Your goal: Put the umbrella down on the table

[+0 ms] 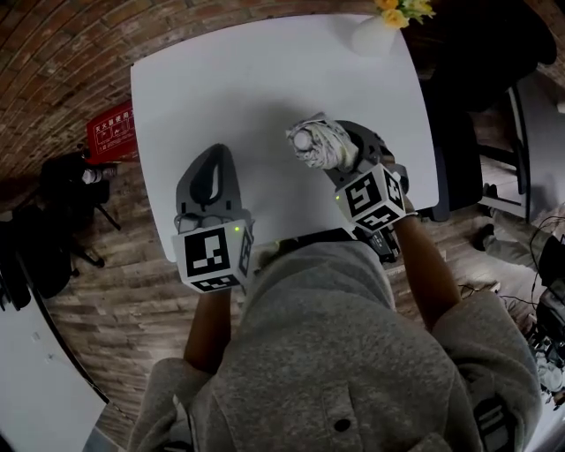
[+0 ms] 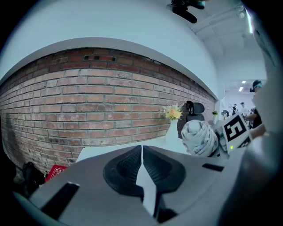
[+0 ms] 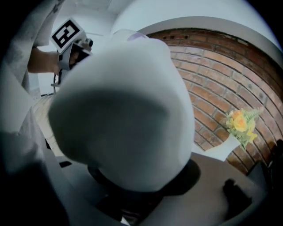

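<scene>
Over the near edge of the table [image 1: 265, 88], the folded umbrella [image 1: 325, 148] is carried in the right gripper [image 1: 355, 152], whose jaws are clamped on its body. In the right gripper view the pale bundle fills the space between them. The umbrella's rounded end points up toward the head camera, so it stands nearer upright than flat. No view settles whether its lower end touches the tabletop.

The left gripper [image 1: 215, 164] hovers just to the left, apart from the umbrella. Its jaws are pressed together with nothing between them, as the left gripper view shows. A vase [image 1: 375, 37] of yellow flowers [image 1: 402, 11] stands at the far edge, well apart from both tools.

Handling, as a judgement:
- **Weight and give:** a compact folded umbrella is probably light. Its outside is loose, wrinkled fabric wound over a stiff core, and the cloth may compress and slide under the pads, so the grip is less firm than it looks.
- **Where to hold:** the sounder hold is across the middle of the bundle, where the ribs back the cloth. The tapering end offers less.
- **Setting down:** tipping it onto its side before letting go should keep it from toppling. A round bundle laid flat may roll a little toward the table edge.
</scene>
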`<state>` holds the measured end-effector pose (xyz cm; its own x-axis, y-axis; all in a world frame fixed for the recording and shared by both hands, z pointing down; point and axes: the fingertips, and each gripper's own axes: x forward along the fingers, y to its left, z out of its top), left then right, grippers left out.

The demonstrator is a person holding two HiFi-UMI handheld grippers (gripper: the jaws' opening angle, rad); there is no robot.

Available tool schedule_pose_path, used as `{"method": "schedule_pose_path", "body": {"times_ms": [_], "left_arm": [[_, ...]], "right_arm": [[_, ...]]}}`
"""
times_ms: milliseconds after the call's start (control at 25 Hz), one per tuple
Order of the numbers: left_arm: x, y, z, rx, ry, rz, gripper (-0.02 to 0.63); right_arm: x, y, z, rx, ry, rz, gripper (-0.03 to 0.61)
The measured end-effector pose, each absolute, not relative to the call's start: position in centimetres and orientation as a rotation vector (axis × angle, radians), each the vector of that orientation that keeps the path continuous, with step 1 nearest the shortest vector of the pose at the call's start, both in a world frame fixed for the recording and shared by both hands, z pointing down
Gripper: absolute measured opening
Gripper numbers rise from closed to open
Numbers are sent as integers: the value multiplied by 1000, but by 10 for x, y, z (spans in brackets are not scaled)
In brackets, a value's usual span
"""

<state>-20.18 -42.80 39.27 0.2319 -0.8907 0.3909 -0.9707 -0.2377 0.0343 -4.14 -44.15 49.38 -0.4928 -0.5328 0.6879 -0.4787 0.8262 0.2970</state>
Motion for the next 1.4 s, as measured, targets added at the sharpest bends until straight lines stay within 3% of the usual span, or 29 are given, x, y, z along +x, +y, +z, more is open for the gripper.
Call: {"method": "schedule_pose_path", "body": {"times_ms": [480, 880, 1400], "left_arm": [[-196, -440, 407, 2219, -1723, 469, 21], [-201, -440, 411, 2192, -1748, 479, 21], [-203, -432, 415, 2168, -1751, 498, 21]], "right_arm": [[-41, -438, 574, 369, -1828, -393, 259], [-45, -431, 616, 172, -1695, -455, 258], [-39, -434, 630, 31, -1708, -107, 259]]}}
